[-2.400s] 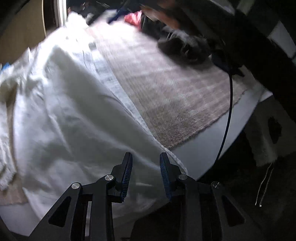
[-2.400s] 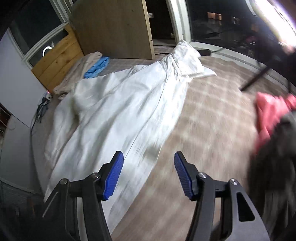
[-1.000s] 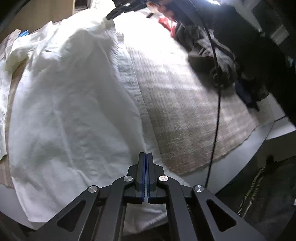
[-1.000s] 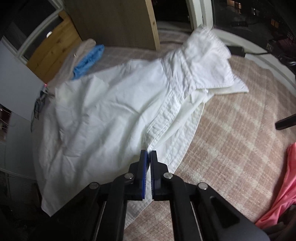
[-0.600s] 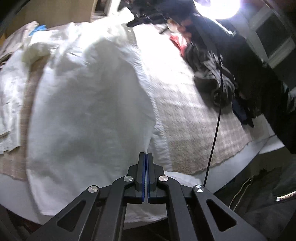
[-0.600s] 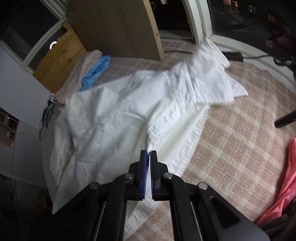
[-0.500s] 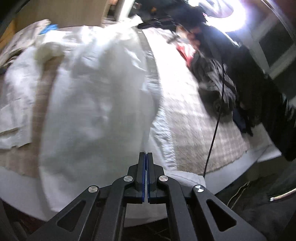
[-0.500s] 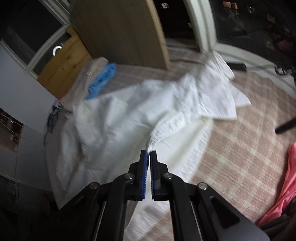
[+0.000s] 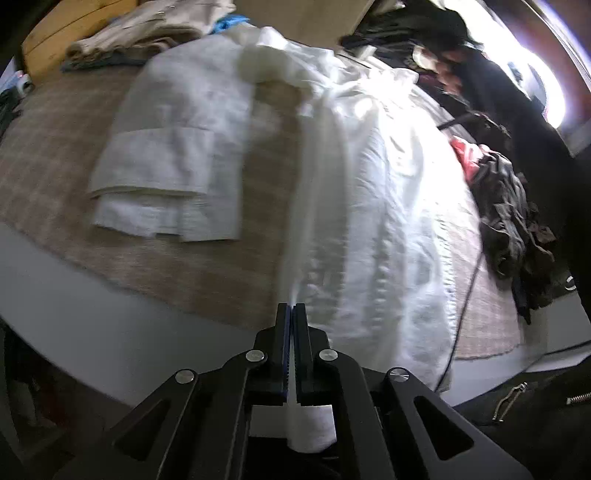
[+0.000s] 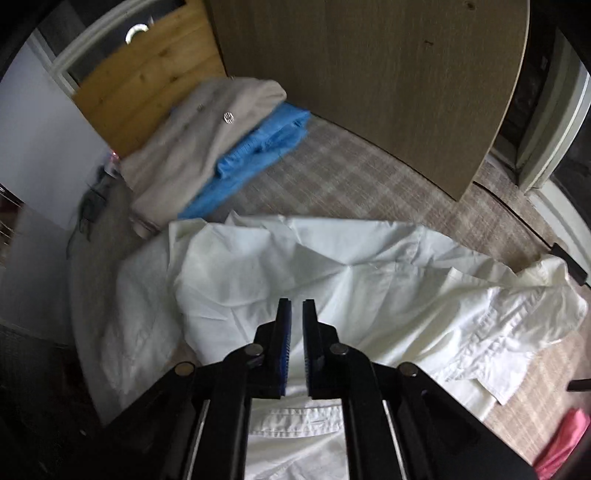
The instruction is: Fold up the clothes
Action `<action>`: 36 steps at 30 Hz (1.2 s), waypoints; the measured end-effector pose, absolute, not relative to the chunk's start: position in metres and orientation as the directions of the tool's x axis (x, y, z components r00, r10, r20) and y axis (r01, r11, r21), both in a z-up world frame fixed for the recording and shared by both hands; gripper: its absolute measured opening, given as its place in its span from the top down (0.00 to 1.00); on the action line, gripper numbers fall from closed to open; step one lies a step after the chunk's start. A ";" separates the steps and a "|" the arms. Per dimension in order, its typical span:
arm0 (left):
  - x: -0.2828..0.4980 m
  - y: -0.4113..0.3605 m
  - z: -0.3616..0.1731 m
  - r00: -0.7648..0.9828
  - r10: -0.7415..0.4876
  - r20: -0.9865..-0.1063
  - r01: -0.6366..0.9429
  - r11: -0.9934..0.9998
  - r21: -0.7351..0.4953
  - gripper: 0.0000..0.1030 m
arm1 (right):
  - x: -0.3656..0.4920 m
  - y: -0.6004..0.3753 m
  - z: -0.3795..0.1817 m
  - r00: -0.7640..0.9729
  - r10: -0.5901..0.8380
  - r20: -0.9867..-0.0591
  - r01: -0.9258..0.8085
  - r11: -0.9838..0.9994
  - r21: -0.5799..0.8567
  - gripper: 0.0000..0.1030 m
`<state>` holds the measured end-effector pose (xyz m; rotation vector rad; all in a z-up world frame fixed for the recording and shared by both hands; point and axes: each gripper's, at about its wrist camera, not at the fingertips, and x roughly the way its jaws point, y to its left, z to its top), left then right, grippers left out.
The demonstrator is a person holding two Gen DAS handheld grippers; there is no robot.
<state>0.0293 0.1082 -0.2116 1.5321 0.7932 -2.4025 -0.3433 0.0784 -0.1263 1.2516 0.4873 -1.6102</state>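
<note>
Two grippers over the bed: left gripper (image 9: 294,310) pinches the shirt (image 9: 369,192) hem, cloth running lengthwise away toward the headboard (image 9: 66,26). Right gripper (image 10: 296,306) jaws opening, gap empty, above shirt (image 10: 332,280) spread crosswise on blanket (image 10: 343,173).

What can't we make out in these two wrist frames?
- Left wrist: white shirt is motion-blurred and overexposed by the window; its seams are lost.
- Left wrist: dark clothes pile is too dim to separate.
- Right wrist: the right gripper hides the shirt's near hem.
- Right wrist: pink garment is cut off by the edge.
</note>
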 end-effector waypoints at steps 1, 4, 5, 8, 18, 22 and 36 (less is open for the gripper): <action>0.033 0.106 -0.208 -0.456 0.103 -0.884 0.432 -0.843 -0.322 0.99 | -0.342 0.085 -0.123 0.032 -0.457 -0.889 0.875 -0.417 0.246 0.76; 0.039 0.109 -0.190 -0.463 0.055 -0.885 0.428 -0.860 -0.277 0.96 | -0.349 0.131 -0.104 -0.020 -0.487 -0.873 0.881 -0.421 0.215 0.61; 0.038 0.114 -0.185 -0.464 0.052 -0.884 0.416 -0.868 -0.270 0.95 | -0.356 0.153 -0.100 -0.064 -0.485 -0.872 0.871 -0.453 0.188 0.59; 0.024 0.149 -0.174 -0.474 0.121 -0.872 0.304 -0.907 -0.291 0.91 | -0.378 0.210 -0.105 -0.096 -0.452 -0.887 0.821 -0.539 0.187 0.58; -0.023 0.287 -0.198 -0.350 0.270 -0.897 -0.037 -0.961 -0.275 0.82 | -0.352 0.306 -0.149 0.103 -0.413 -0.905 0.761 -0.554 0.339 0.58; 0.001 0.279 -0.204 -0.322 0.275 -0.906 0.046 -0.951 -0.305 0.82 | -0.312 0.338 -0.139 0.080 -0.426 -0.901 0.801 -0.510 0.312 0.58; -0.009 0.318 -0.220 -0.295 0.164 -0.941 0.095 -0.975 -0.200 0.81 | -0.319 0.312 -0.182 0.108 -0.434 -0.895 0.797 -0.500 0.339 0.57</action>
